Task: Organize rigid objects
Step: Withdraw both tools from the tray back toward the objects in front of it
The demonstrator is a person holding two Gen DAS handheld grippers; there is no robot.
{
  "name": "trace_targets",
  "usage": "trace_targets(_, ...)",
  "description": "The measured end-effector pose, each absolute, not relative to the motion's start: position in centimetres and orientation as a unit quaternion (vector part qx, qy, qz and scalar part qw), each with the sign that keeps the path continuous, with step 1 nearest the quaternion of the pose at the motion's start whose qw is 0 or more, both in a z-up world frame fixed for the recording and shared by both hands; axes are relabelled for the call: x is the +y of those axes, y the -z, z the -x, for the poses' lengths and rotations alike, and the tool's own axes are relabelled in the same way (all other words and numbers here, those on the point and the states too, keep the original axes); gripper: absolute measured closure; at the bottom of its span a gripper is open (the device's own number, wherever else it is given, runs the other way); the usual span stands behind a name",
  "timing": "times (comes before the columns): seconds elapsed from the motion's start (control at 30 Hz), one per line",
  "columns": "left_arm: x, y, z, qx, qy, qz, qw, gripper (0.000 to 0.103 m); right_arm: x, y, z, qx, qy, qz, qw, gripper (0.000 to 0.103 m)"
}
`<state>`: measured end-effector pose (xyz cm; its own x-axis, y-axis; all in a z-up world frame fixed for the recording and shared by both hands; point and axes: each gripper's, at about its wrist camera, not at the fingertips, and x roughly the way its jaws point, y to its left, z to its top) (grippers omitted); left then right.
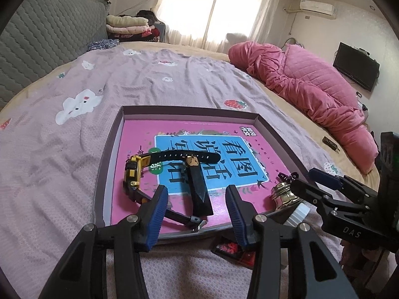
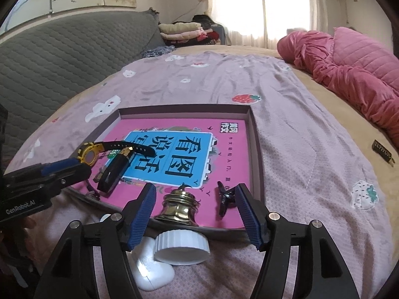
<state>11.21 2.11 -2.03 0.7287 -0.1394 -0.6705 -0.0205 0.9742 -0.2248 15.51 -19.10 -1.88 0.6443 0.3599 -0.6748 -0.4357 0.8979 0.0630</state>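
A shallow box tray (image 1: 113, 149) (image 2: 255, 149) with a pink printed floor lies on the bed. In it lie a yellow-and-black watch (image 1: 133, 172) (image 2: 88, 153), a black flat case (image 1: 199, 189) (image 2: 113, 172), a brass bell (image 2: 178, 205) (image 1: 283, 194) and a black hair clip (image 2: 224, 196). My left gripper (image 1: 195, 209) is open over the tray's near edge, above the watch strap and case, holding nothing. My right gripper (image 2: 194, 211) is open around the bell, not touching it. A white lid (image 2: 182, 246) and a white earbud case (image 2: 152, 271) lie on the bedspread in front of the tray.
A red-and-black packet (image 1: 228, 249) lies on the bedspread below the left gripper. A small dark tag (image 2: 382, 153) lies at the right. A pink quilt (image 1: 311, 87) is piled at the far right, a grey headboard (image 1: 45, 39) stands left, folded clothes (image 1: 129, 25) behind.
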Motion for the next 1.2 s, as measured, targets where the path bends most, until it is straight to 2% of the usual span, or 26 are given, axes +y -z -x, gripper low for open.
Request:
trace_targets(0.2,1.9,1.7,-10.9,0.366,0.035,0.106,0.924,0.050,-19.8,1.2,-15.2,0.346,-0.211,0.048,0.913,0.035)
trace_targets(0.6,1.9,0.9,-9.6,0.363,0.031,0.106,0.925,0.049,-21.9,0.2,-14.5,0.346,-0.193,0.020,0.918,0.033)
trace_targets(1.2,-0.3,0.2,-6.7,0.366,0.045,0.069,0.927,0.049,-22.0,0.0,-11.8,0.353,-0.206,0.042,0.912,0.030)
